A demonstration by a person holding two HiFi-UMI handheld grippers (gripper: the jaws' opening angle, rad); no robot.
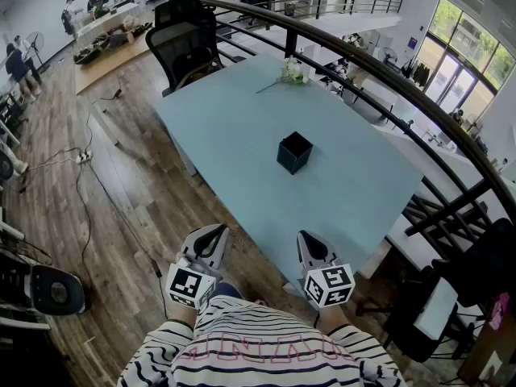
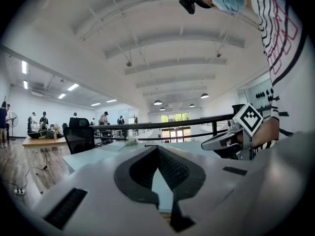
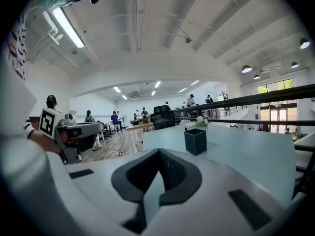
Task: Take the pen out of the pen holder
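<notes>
A black square pen holder (image 1: 294, 152) stands upright near the middle of the light blue table (image 1: 234, 127). In the right gripper view the pen holder (image 3: 196, 140) is ahead and a little right of the jaws, with a thin dark tip just showing above its left rim. From the head view I cannot make out a pen. My left gripper (image 1: 215, 232) and right gripper (image 1: 307, 239) hover side by side at the table's near edge, well short of the holder. Both are shut with nothing between the jaws (image 2: 158, 154) (image 3: 158, 155).
A small bunch of white flowers (image 1: 292, 72) lies at the table's far end. A black office chair (image 1: 184, 39) stands beyond the far left corner. A dark railing (image 1: 387, 71) runs along the table's right side. Cables and a power strip (image 1: 83, 158) lie on the wooden floor at left.
</notes>
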